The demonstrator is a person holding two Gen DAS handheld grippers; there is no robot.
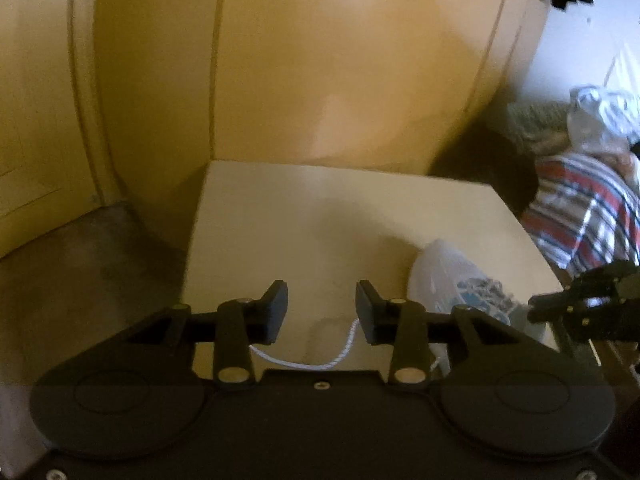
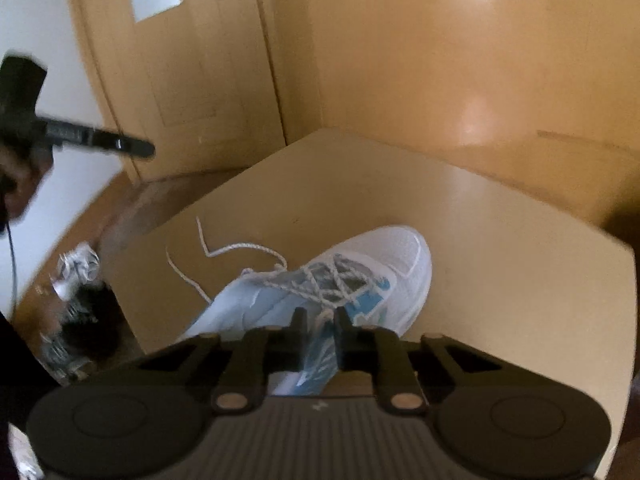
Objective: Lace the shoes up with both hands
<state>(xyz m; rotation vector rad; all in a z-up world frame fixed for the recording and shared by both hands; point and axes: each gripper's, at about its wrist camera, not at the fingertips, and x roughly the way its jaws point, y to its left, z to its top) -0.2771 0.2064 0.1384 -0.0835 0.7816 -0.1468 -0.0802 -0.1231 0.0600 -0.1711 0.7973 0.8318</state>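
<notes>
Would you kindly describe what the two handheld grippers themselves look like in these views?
Both are matte black. The left gripper has two blocky rectangular fingers on linkage arms with brass-coloured pivot pins, above a body with two round discs. The right gripper matches, with a ribbed centre panel bearing a small pale mark. A thin dark cable hangs below the left gripper's handle.

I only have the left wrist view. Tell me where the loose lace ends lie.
Observer: In the right wrist view, two loose strands lie on the table, left of the shoe.
Operator: Report the right gripper.
Observer: The right gripper hangs over the shoe's opening with its jaws narrow. I cannot tell whether they pinch anything.
Operator: Check the eyelets.
Observer: The lacing already criss-crosses up the tongue.
</notes>
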